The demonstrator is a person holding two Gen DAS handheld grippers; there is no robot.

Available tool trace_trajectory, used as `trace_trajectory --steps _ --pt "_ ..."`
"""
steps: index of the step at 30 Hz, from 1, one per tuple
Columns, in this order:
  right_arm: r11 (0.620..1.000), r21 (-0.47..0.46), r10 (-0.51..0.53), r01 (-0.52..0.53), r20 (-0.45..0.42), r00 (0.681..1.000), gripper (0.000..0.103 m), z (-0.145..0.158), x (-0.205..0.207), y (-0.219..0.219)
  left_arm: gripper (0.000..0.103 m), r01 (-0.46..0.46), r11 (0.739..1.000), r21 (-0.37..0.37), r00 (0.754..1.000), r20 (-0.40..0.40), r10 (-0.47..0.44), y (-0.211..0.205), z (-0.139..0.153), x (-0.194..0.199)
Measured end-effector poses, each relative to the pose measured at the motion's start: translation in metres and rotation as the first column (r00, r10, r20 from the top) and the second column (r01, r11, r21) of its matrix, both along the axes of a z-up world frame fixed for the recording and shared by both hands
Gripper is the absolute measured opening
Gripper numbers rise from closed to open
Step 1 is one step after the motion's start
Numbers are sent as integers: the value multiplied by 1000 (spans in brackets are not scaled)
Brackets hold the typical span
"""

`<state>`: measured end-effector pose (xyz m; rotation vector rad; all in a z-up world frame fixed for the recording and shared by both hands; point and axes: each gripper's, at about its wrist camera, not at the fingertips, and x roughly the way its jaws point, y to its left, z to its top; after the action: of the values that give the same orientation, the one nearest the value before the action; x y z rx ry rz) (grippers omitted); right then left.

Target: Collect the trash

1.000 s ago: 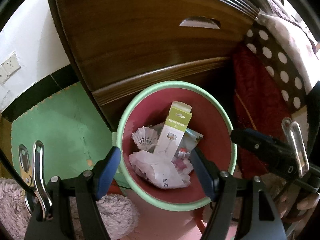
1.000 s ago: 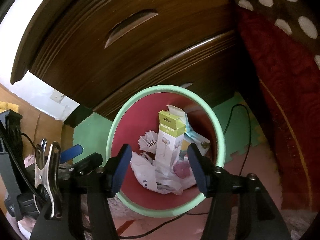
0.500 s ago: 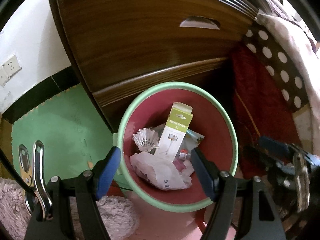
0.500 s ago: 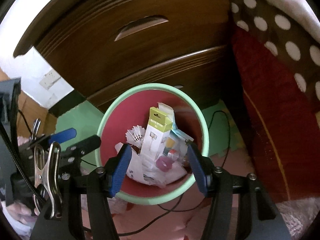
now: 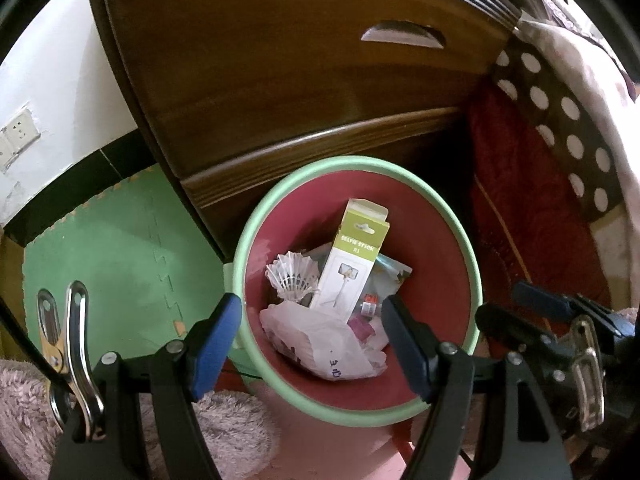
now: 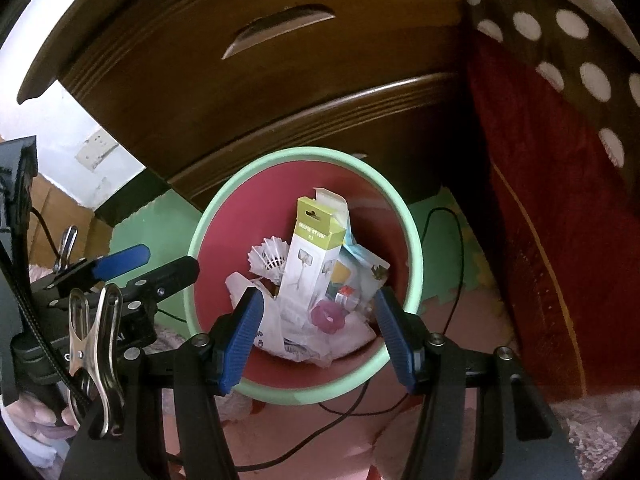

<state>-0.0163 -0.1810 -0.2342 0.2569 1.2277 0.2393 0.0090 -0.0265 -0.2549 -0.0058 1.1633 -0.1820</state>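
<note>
A round bin with a mint-green rim (image 5: 468, 240) (image 6: 414, 236) and dark red inside stands on the floor against a wooden dresser. Inside it lie a green-and-white selfie-stick box (image 5: 350, 264) (image 6: 314, 256), a white shuttlecock (image 5: 290, 276) (image 6: 268, 258), a crumpled white plastic bag (image 5: 324, 346) (image 6: 292, 336), a pink ring-shaped piece (image 6: 328, 316) and small wrappers. My left gripper (image 5: 312, 338) hangs open above the bin's near rim, nothing between its blue pads. My right gripper (image 6: 318, 330) is open over the bin too, and empty. Each gripper shows at the edge of the other's view.
The dark wooden dresser (image 5: 280, 80) with drawer handles rises right behind the bin. Green foam floor mat (image 5: 112, 248) lies to the left, a red and polka-dot bedcover (image 5: 532, 184) to the right. A black cable (image 6: 448, 240) runs on the floor beside the bin. Fluffy pink rug (image 5: 224, 432) lies near me.
The right gripper has drawn back and rolled a little, so the bin sits smaller and lower-left in its view. In the left wrist view the right gripper dropped toward the lower right edge.
</note>
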Motion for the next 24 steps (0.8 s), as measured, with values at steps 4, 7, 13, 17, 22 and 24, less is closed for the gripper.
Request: trace_trajectory --steps 4,7,13,17,22,24 --pt "1000 7 -1 1 -8 1000 59 -3 0 0 76 -4 1000 -2 1000 -10 4 1 -2 1" --pt "1000 17 -7 7 -12 1000 59 -5 0 -1 76 -4 1000 -1 1000 -16 4 1 -4 2" --pt "1000 26 -13 14 -26 1000 59 -7 2 -3 76 -2 1000 -2 1000 -22 2 1 -5 2" --pt "1000 27 -12 13 -27 1000 59 -8 2 -1 76 -2 1000 -2 1000 -24 2 0 -6 3" --pt "1000 28 -12 13 -28 1000 59 -8 2 -1 76 -4 1000 0 1000 -24 4 0 -6 3" --pt "1000 27 -11 11 -28 1000 59 -8 2 -2 76 -4 1000 1 1000 -25 4 0 -7 3"
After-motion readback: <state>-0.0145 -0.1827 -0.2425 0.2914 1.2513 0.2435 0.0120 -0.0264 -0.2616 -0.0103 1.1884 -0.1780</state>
